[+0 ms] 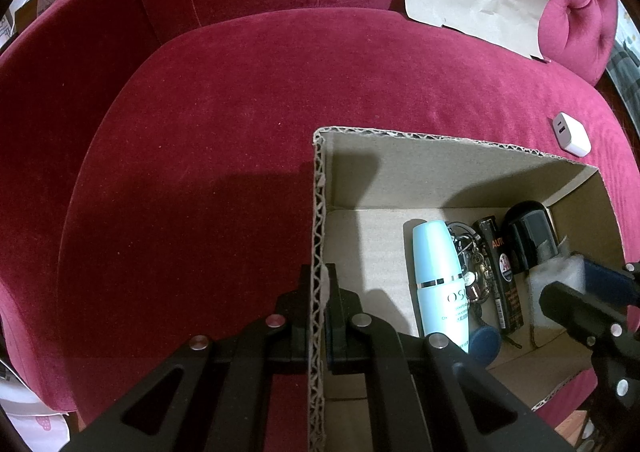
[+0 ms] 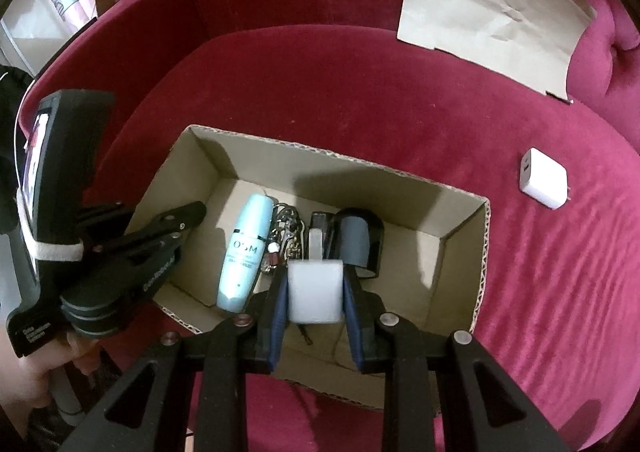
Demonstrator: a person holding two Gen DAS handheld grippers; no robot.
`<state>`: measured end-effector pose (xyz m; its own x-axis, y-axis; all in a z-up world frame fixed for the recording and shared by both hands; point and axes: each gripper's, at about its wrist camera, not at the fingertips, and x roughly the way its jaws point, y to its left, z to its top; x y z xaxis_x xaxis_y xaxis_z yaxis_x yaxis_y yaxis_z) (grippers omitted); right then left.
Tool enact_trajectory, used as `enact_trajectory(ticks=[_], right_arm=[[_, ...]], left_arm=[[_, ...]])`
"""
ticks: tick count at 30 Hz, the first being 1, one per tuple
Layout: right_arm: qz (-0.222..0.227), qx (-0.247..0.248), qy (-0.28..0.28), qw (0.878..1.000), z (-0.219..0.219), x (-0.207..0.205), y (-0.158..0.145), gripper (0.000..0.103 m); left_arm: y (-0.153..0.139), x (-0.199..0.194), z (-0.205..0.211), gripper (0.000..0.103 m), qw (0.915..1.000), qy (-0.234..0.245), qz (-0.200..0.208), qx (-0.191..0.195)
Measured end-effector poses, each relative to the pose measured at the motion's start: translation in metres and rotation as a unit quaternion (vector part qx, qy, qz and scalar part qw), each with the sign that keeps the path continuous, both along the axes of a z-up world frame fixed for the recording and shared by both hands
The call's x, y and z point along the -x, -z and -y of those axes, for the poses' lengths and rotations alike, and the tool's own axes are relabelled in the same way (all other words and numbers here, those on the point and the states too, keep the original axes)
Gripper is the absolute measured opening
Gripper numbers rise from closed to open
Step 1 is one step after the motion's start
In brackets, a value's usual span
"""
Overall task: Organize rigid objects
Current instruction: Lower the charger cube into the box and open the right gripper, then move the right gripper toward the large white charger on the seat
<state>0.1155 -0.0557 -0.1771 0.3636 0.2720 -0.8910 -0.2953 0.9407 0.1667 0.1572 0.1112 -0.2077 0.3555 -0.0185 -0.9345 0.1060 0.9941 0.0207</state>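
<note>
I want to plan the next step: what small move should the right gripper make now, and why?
Probably lower the right gripper a little and open its jaws: it holds a white translucent block over the open cardboard box, whose wall the left gripper clamps.

A red velvet sofa (image 2: 360,99) carries a cardboard box (image 2: 460,248), white charger (image 2: 543,183) and brown paper (image 2: 492,17).

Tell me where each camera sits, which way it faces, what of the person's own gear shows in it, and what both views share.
Left wrist: on the left gripper, looking steeply down; it is clamped on the cardboard box wall, and the right gripper shows at right.
Right wrist: on the right gripper, looking down into the box, holding a white block; the left gripper and a hand show.
Shared: box, blue bottle, white charger, red sofa.
</note>
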Motion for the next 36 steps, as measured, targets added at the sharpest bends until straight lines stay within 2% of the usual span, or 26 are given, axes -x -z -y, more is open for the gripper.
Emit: enact_trajectory(ticks=[1,2,3,5,8,11,36], right_arm=[[0.001,-0.002,0.000,1.000,-0.001,0.000,-0.001,0.032],[0.001,-0.003,0.000,1.000,0.000,-0.001,-0.001,0.045],[0.003,-0.003,0.002,1.000,0.000,-0.001,-0.002,0.051],[0.008,0.000,0.011,1.000,0.001,-0.002,-0.004,0.073],[0.012,-0.002,0.018,1.000,0.003,-0.003,-0.006,0.090],[0.015,-0.002,0.020,1.000,0.003,-0.004,-0.006,0.101],[0.028,0.016,0.039,0.999,0.031,-0.007,-0.029,0.103]], left_arm=[[0.000,0.000,0.000,0.004,1.0000,0.000,0.000,-0.001],[0.000,0.000,0.000,0.004,1.0000,0.000,0.000,-0.001],[0.000,0.000,0.000,0.004,1.0000,0.000,0.000,-0.001],[-0.001,0.000,0.000,0.004,1.0000,0.000,0.000,-0.001],[-0.001,0.000,0.000,0.004,1.0000,0.000,0.001,-0.001],[-0.001,0.000,0.000,0.004,1.0000,0.000,0.000,-0.001],[0.000,-0.001,-0.001,0.004,1.0000,-0.001,-0.001,-0.003]])
